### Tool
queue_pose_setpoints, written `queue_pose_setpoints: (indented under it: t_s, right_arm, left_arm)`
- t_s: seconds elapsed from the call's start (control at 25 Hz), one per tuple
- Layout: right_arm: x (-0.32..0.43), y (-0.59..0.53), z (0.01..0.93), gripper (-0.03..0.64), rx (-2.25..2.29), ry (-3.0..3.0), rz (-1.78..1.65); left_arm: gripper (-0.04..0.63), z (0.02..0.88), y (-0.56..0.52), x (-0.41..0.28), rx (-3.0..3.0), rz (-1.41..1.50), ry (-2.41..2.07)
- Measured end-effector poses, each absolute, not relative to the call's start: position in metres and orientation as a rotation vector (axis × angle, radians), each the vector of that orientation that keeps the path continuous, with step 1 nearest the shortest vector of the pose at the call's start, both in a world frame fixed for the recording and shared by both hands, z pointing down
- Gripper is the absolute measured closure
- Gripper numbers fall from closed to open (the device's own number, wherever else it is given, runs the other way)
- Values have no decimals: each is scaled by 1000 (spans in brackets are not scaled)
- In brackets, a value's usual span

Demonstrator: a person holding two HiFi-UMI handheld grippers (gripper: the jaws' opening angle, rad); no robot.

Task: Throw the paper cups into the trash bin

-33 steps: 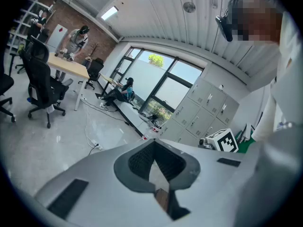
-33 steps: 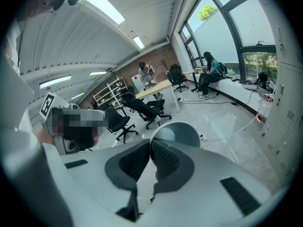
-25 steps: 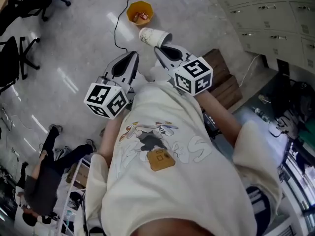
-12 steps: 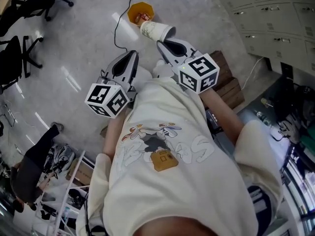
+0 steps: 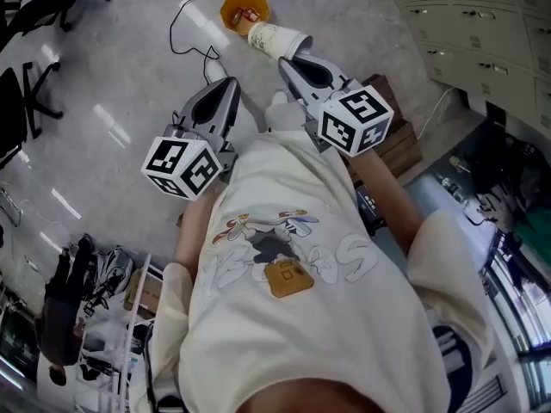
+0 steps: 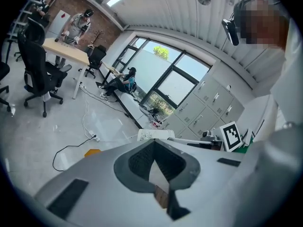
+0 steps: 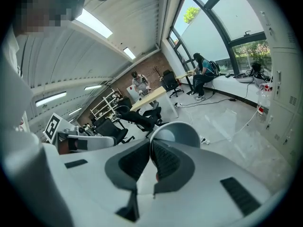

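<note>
My right gripper (image 5: 289, 58) has its jaws nearly closed, pinching a paper cup (image 5: 277, 40) by the wall at its rim. My left gripper (image 5: 231, 84) is closed with nothing in it. In the head view the cup sits just beside the orange trash bin (image 5: 227, 10) on the floor, touching its edge in the picture but not squarely over the opening. If I let go here, I judge the light cup could drift on the way down, clip the bin's rim and roll away. The opening looks small, so aim matters.
</note>
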State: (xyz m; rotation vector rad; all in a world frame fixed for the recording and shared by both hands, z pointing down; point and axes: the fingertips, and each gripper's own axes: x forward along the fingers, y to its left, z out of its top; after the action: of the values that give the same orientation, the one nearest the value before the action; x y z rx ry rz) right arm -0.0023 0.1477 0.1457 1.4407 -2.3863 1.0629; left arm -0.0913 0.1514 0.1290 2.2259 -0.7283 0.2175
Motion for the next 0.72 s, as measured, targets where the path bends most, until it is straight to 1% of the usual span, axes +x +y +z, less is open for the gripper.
queue_pose_setpoints:
  t_s: [0.4, 0.72]
  right_arm:
    - [-37, 39, 156, 591, 1572, -2245, 1091]
    - [-36, 24, 157, 591, 1449, -2242, 1037]
  left_arm:
    - [589, 136, 32, -156, 2222, 207, -648]
    - [589, 144, 9, -141, 2191, 235, -672]
